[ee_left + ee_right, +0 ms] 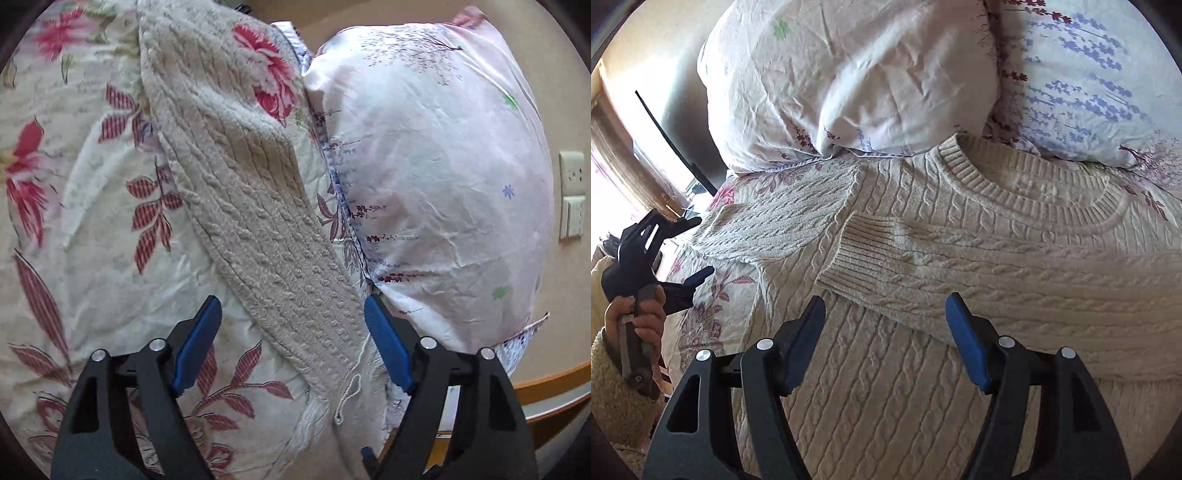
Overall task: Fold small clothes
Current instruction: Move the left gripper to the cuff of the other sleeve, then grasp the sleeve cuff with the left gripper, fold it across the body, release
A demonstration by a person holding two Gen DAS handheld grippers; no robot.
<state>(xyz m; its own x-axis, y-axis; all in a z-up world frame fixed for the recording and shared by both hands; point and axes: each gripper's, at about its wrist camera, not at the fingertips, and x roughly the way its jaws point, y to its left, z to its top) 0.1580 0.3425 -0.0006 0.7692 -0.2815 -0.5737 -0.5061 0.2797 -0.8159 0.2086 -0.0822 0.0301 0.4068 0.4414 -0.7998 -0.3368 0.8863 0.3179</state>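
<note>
Jaws of both grippers stand open, holding nothing. Right gripper hovers over the cable-knit sweater's folded-in sleeve; left gripper straddles the other sleeve, likely to fold it next.

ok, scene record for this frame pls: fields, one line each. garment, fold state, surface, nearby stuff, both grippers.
garment: cream cable-knit sweater, lying flat, neckline toward the pillows
fold state: one sleeve folded across the chest, cuff near the middle; the other sleeve stretched out on the sheet
surface: floral bedsheet
nearby: two pillows at the head of the bed
left gripper: open, straddling the outstretched sleeve, pads not pressing it
right gripper: open, above the sweater body, holding nothing
</note>
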